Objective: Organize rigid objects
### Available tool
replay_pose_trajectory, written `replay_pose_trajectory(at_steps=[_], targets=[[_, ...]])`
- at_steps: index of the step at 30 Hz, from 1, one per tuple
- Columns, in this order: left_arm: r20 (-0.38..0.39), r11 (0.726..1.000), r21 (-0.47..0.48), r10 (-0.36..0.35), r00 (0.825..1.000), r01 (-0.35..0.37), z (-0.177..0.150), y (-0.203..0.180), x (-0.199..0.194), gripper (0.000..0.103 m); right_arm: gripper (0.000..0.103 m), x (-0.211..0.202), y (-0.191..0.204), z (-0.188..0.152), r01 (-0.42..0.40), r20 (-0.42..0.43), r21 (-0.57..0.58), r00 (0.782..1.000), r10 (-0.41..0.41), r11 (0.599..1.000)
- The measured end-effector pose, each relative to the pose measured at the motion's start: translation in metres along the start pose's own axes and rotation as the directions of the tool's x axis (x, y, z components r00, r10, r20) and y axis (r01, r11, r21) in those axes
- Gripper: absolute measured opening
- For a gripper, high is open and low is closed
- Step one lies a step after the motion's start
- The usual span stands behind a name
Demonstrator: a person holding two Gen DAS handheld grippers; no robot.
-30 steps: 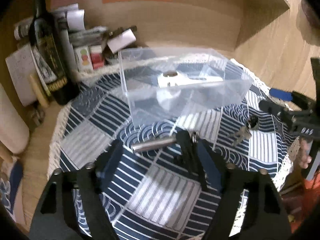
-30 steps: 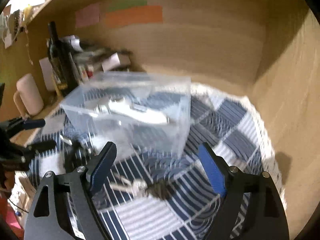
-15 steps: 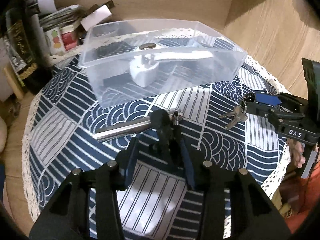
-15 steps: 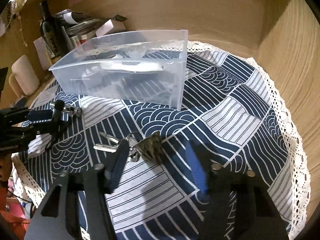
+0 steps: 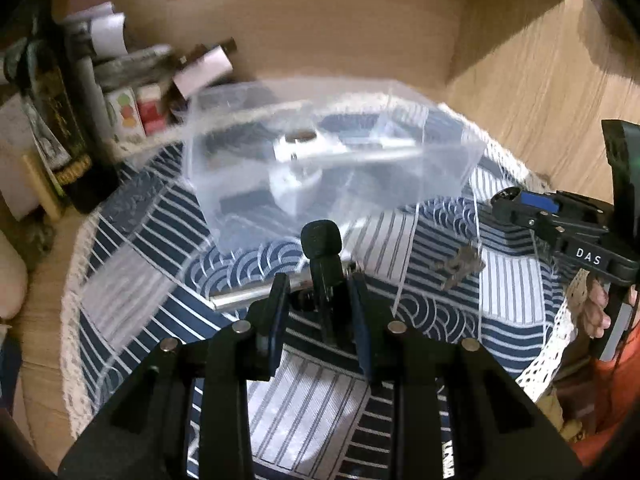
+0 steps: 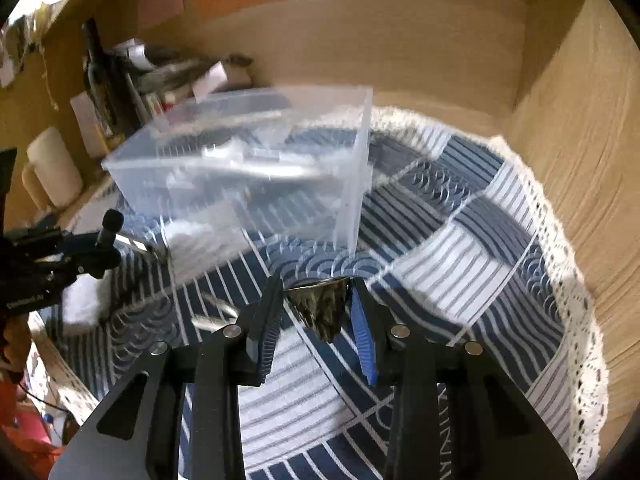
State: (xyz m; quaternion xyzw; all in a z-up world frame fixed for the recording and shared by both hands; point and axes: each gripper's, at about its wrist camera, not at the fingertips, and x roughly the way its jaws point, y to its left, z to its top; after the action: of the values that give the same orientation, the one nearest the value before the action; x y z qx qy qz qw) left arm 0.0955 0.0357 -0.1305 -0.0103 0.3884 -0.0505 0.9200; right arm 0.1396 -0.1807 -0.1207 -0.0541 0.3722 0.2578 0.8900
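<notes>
A clear plastic box (image 5: 320, 160) stands on the patterned cloth and holds a white plug and a metal piece; it also shows in the right wrist view (image 6: 248, 168). My left gripper (image 5: 318, 292) is shut on a black-handled tool (image 5: 322, 252) with a steel shaft (image 5: 256, 294), lifted just before the box. My right gripper (image 6: 314, 300) is shut on a dark metal key fob (image 6: 320, 308), with the keys (image 6: 216, 312) hanging blurred to its left. The keys (image 5: 458, 266) also show in the left wrist view under the right gripper (image 5: 516, 200).
A round table with a blue and white cloth (image 6: 460, 240) and lace edge stands in a wooden alcove. A dark bottle (image 5: 60, 128), small boxes (image 5: 136, 112) and papers crowd the back left. A pale cylinder (image 6: 52, 168) stands at the left.
Both grippers closed further and rose. The left lifted the black-handled tool off the cloth. The right took hold of the key fob and raised the keys.
</notes>
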Motion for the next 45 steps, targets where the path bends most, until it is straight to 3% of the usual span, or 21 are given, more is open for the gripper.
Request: replay_pose_trajectory(at_steps=[6,13,20,25,36,42,45], targets=[[0.092,1.000,-0.009,0.027,0.995,-0.027,0.019,0.002,-0.022,0.029,0.031,-0.019,0.013,0.025,-0.021,0.099,-0.004,0.995,0.021,1.000],[0.197,0.998,-0.011,0.070,0.978,-0.069,0.050,0.005,-0.043,0.029,0.031,-0.031,0.025,0.059,-0.021,0.197,-0.026,0.980,0.026,0.999],[0.200,0.995,-0.049,0.095,0.975,-0.087,0.082,0.020,-0.032,0.029,0.031,-0.027,0.033,0.091,-0.002,0.241,-0.059,0.970,0.016,0.998],[0.150,0.993,-0.053,0.116,0.982,-0.109,0.092,0.027,-0.006,0.029,0.031,-0.003,0.035,0.102,0.002,0.200,-0.078,0.980,0.014,0.997],[0.019,0.993,-0.033,0.113,0.993,-0.113,0.098,0.040,0.060,0.029,0.031,0.070,0.016,0.094,-0.004,-0.003,-0.053,1.000,0.004,0.999],[-0.013,0.994,-0.035,0.107,0.994,-0.107,0.098,0.040,0.072,0.030,0.031,0.077,0.017,0.091,-0.005,-0.030,-0.053,1.000,0.003,0.999],[-0.011,0.995,-0.040,0.088,0.996,-0.089,0.099,0.039,0.067,0.039,0.037,0.075,0.017,0.093,-0.014,-0.035,-0.052,0.999,0.012,0.999]])
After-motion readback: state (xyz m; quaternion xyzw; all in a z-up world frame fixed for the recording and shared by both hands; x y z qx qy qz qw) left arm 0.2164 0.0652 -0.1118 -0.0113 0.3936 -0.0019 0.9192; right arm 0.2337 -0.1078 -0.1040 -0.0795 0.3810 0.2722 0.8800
